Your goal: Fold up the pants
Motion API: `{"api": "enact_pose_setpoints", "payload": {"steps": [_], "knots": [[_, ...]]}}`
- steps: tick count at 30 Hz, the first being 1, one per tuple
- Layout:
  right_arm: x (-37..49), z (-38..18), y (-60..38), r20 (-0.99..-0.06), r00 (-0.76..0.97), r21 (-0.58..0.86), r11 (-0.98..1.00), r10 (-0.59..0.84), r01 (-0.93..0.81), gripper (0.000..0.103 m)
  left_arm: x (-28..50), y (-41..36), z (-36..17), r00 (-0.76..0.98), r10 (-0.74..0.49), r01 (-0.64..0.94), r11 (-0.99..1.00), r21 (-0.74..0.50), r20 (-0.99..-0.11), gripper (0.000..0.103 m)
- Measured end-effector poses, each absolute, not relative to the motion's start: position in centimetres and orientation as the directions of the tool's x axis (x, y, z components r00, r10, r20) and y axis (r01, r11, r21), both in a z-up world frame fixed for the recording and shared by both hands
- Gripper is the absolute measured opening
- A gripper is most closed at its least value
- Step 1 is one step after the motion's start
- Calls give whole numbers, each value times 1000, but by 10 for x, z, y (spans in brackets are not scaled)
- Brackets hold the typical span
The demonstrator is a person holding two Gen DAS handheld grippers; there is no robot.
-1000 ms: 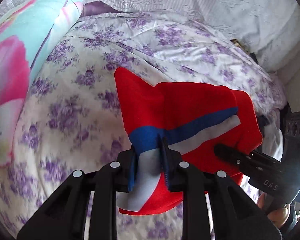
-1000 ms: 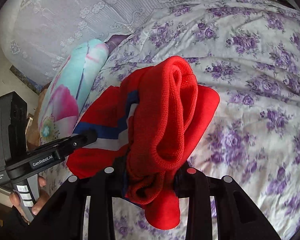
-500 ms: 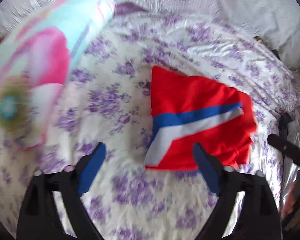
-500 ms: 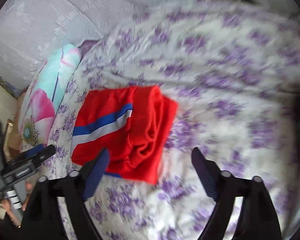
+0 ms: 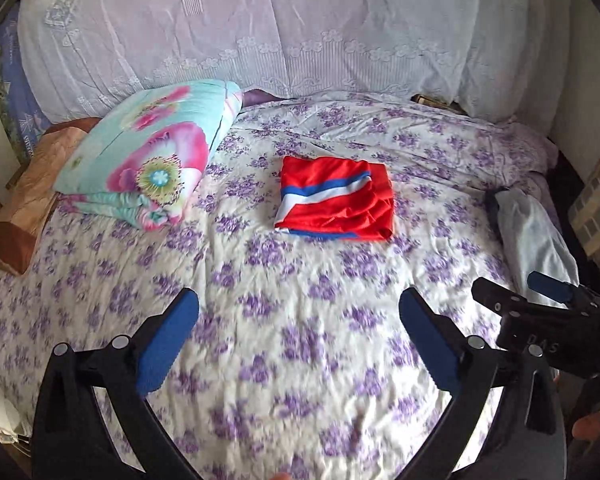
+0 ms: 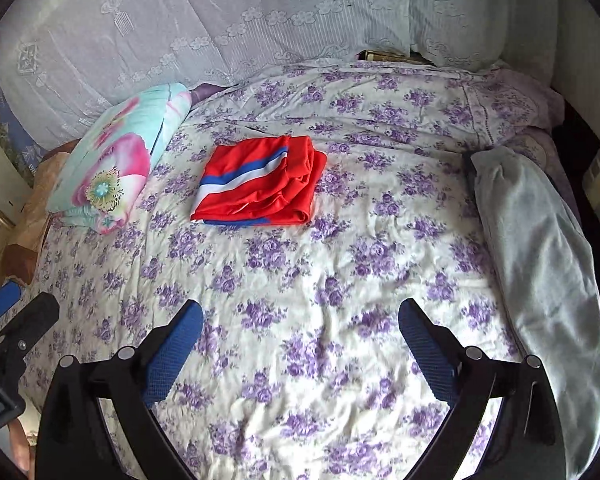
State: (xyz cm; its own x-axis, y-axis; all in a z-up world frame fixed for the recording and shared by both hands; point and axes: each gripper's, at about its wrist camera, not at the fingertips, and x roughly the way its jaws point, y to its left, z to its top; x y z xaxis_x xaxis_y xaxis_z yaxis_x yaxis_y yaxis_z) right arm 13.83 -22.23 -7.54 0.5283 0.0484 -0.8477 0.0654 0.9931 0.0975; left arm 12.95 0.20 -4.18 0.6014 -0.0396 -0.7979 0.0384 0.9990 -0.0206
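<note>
The red pants (image 5: 336, 200) with a blue and white stripe lie folded into a compact rectangle on the floral bedspread (image 5: 300, 320). They also show in the right wrist view (image 6: 260, 182). My left gripper (image 5: 298, 336) is open and empty, well back from the pants above the bed. My right gripper (image 6: 300, 340) is open and empty too, at a similar distance. The right gripper's tip shows at the right edge of the left wrist view (image 5: 540, 292); the left gripper's tip shows at the left edge of the right wrist view (image 6: 12, 312).
A folded turquoise and pink floral quilt (image 5: 148, 160) lies left of the pants. A pale blue garment (image 6: 540, 260) lies along the bed's right edge. A white lace curtain (image 5: 300, 32) hangs behind the bed. A brown blanket (image 5: 28, 184) sits at far left.
Both grippers let go of the pants, opened wide and pulled back from them. The pants now lie folded on the bed, farther away in both views.
</note>
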Motion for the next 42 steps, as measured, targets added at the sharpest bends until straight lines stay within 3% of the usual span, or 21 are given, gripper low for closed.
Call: {"api": "enact_pose_setpoints", "payload": {"steps": [13,42], "knots": [[60,-38,-207,-821,567,112,993,68,44,99,50,4,-13,624,-76,65,997,-45,-778,98],[56,-41,-202,-830,554,109,993,67,43,99,48,5,-6,623,-80,70,996,-47,-778,98]]}}
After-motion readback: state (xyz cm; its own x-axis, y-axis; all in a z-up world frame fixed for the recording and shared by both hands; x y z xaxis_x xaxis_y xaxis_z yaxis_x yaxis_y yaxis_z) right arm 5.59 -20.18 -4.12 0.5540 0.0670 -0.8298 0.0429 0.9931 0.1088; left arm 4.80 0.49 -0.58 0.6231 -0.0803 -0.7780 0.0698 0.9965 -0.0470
